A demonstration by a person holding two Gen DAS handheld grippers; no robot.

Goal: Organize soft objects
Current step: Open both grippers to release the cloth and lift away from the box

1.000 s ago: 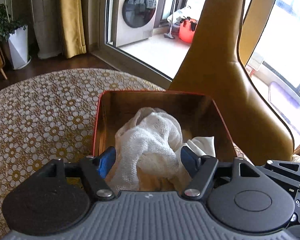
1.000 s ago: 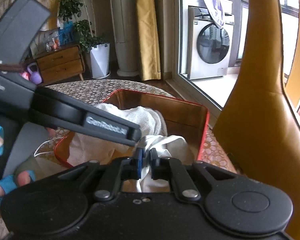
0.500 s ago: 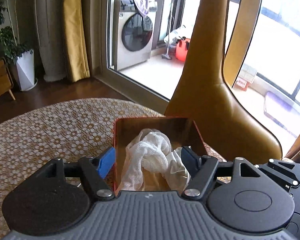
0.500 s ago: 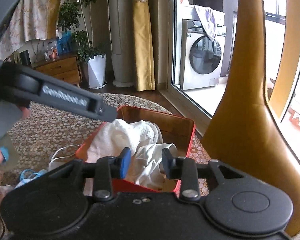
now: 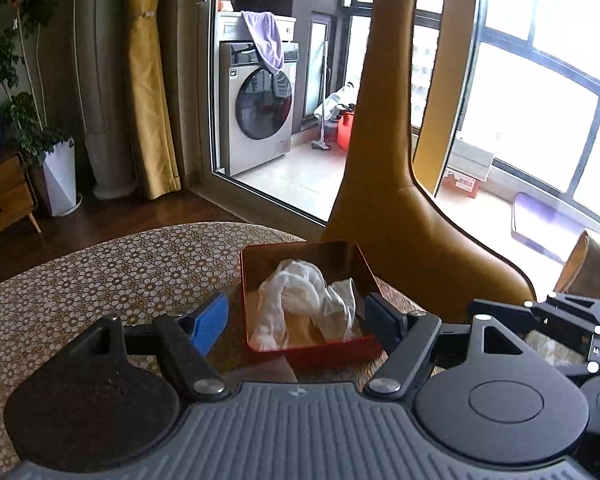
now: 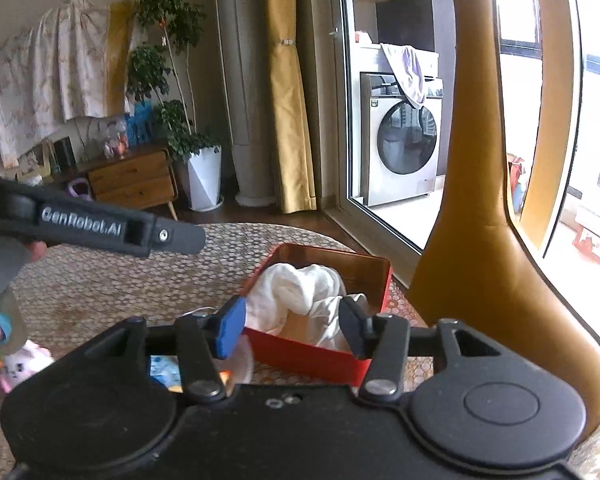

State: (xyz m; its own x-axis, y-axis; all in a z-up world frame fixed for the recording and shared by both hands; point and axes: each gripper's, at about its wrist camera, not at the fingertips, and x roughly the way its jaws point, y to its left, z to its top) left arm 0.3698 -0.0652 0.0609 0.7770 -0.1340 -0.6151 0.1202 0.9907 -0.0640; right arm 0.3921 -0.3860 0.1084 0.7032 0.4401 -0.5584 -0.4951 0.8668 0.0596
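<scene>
Both claws hang empty, left gripper (image 5: 296, 322) wide, right gripper (image 6: 292, 326) with jaws just opened off the white cloth (image 5: 306, 300), now bunched in the red tin (image 5: 320, 350), so they'd best lift straight clear without snagging it, being higher and farther back than a second ago.

A round table (image 5: 100, 272) in a floral-patterned cloth is filling the lower left of the frame, carrying a red box (image 5: 320, 354) at lower centre.
</scene>
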